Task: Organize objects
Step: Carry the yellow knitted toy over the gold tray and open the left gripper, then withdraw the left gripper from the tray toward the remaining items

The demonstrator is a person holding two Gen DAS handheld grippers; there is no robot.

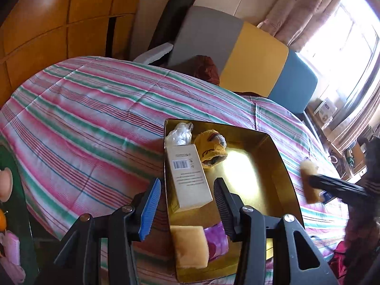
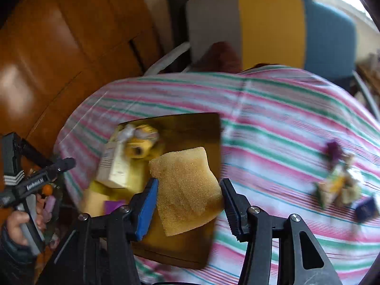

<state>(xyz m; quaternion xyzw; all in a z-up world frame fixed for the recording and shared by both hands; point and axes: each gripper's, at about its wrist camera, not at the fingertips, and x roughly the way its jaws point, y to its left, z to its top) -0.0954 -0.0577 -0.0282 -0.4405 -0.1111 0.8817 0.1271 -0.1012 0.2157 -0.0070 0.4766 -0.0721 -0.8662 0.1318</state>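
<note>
A gold tray (image 1: 273,152) lies on the striped cloth and holds a white box (image 1: 187,178), a yellow plush toy (image 1: 212,150), a crumpled plastic bag (image 1: 179,134), a tan sponge (image 1: 190,245) and a purple packet (image 1: 217,239). My left gripper (image 1: 187,211) is open above the tray's near left part, its jaws astride the box. My right gripper (image 2: 188,204) is shut on a second tan sponge (image 2: 187,187) and holds it over the tray (image 2: 190,254). That sponge also shows at the right of the left wrist view (image 1: 308,180).
Loose small items (image 2: 337,185) and a dark blue object (image 2: 364,207) lie on the cloth at the right. A grey, yellow and blue chair (image 1: 249,54) stands behind the table. A green surface with small pink and orange things (image 1: 7,190) is at far left.
</note>
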